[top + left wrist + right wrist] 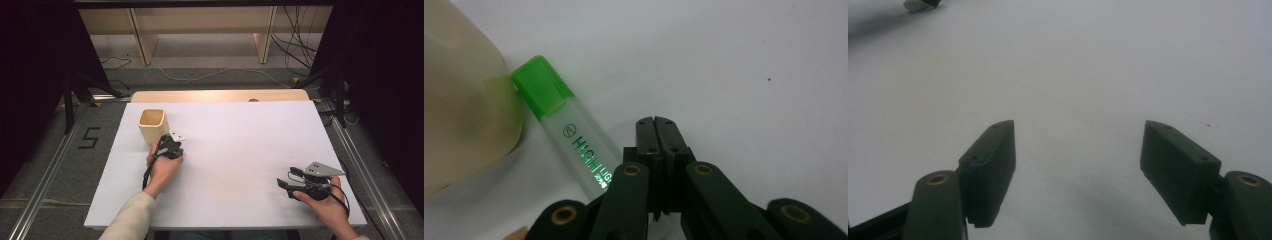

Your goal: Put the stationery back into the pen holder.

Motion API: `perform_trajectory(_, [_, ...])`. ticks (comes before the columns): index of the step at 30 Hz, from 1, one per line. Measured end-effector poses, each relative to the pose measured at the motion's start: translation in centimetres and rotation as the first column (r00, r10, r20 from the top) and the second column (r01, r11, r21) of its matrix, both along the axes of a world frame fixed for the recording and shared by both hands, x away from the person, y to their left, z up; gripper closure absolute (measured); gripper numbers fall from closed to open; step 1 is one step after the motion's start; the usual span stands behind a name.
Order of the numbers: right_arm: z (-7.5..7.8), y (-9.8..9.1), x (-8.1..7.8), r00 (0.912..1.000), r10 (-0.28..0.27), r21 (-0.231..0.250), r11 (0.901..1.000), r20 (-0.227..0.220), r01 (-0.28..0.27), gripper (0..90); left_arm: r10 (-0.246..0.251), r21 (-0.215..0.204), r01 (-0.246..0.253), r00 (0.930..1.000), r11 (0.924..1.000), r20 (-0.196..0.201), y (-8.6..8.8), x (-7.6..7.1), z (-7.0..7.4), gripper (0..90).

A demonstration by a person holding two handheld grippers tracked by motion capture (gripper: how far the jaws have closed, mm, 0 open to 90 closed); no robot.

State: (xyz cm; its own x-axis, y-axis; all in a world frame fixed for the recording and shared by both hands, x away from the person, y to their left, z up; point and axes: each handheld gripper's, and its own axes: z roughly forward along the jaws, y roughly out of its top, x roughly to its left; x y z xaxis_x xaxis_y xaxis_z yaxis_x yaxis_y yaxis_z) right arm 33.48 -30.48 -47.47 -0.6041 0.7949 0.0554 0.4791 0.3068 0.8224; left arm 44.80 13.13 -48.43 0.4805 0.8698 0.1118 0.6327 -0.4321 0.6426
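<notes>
One highlighter (574, 135), pale-bodied with a green cap, is lying flat on the white table (240, 160), its capped end resting right against the lower wall of a beige wooden cup (464, 110). In the high view the cup (152, 126) is standing upright near the table's far left corner, its mouth open to the top, and the highlighter (177, 136) is showing as a small pale shape just beside its base.

Directly over the pen's uncapped end, the left gripper (657, 125) is hovering with its two black jaws pressed together, nothing between them; the pen is running beneath the gripper's linkage and to the left of the closed tips. The person's left hand (162, 167) is holding this gripper (171, 148) close beside the cup.

Well apart, near the table's front right edge, the right hand (325, 202) is holding the right gripper (1078, 165), whose jaws are standing wide apart over bare table surface, gripping nothing.
</notes>
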Motion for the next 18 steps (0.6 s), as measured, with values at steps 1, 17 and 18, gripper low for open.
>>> perform_trajectory(1, [0.0,0.0,0.0,1.0,0.0,0.001,1.0,-0.002,0.0,30.9,-0.002,0.003,0.002,1.0,1.0,-0.006,0.1,-0.1,0.0,90.0])
perform_trajectory(17, [0.0,0.0,0.0,1.0,0.002,0.001,1.0,0.0,-0.002,30.9,0.016,0.017,-0.015,0.9987,0.9998,-0.049,1.9,-1.0,0.5,90.0])
perform_trajectory(18, [0.0,0.0,0.0,1.0,0.002,0.002,1.0,0.0,-0.002,31.0,0.02,0.022,-0.019,0.9983,0.9996,-0.055,2.1,-1.1,0.6,90.0])
